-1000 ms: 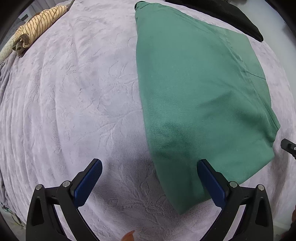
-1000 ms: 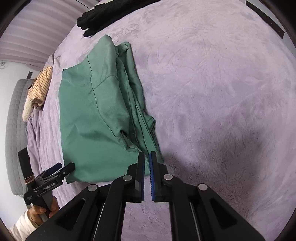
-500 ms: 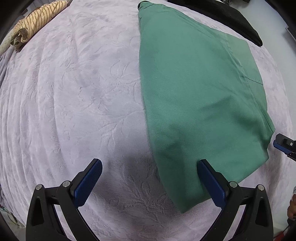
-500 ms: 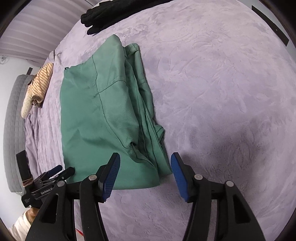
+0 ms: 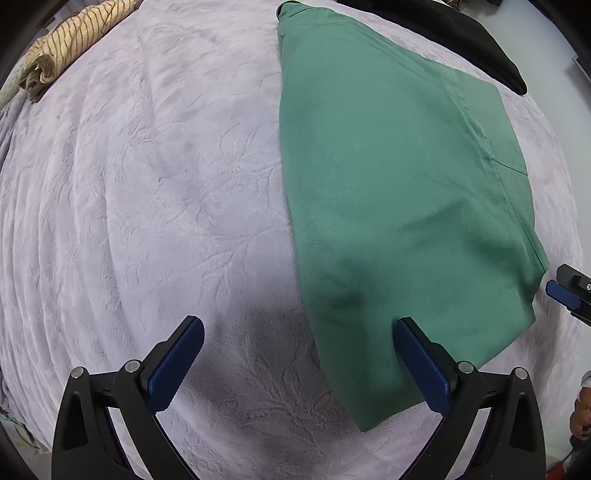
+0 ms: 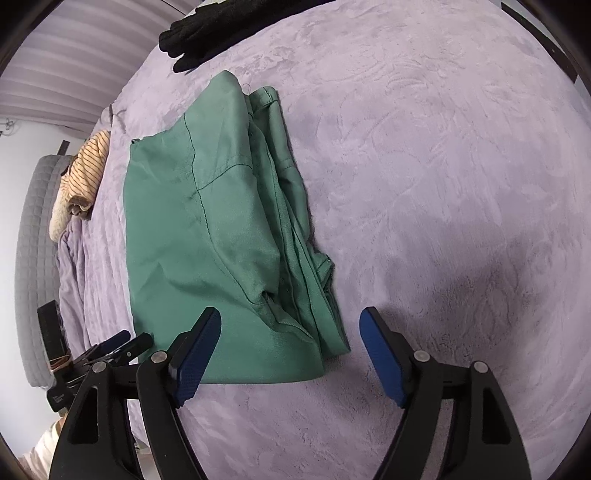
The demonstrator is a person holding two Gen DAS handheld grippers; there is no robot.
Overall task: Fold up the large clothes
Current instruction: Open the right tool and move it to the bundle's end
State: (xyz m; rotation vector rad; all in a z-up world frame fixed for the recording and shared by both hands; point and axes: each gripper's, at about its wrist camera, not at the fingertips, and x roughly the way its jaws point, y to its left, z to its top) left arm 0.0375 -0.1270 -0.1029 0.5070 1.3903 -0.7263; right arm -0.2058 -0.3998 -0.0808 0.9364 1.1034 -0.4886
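A folded green cotton garment (image 5: 399, 206) is lying flat on a pale lilac plush bedspread (image 5: 147, 184), and both claws are hovering over its near end with nothing between their pads.

The left gripper (image 5: 299, 354) is standing wide open: its right blue pad is hanging over the near corner of the green cloth, while its left pad is sitting over bare bedspread, so the garment's long folded edge is running away between the two fingers. The tip of the right gripper (image 5: 569, 291) is peeking in at the right edge, just beside the garment's side.

In the right wrist view, the right gripper (image 6: 290, 350) is also spread wide. The garment's (image 6: 221, 229) bunched, layered corner (several hems stacked there) is lying between and just ahead of the pads, nearer the left one.

A striped beige rolled cloth (image 6: 83, 177) and a black garment (image 6: 207, 26) are lying well apart from it, near the bed's far edges.
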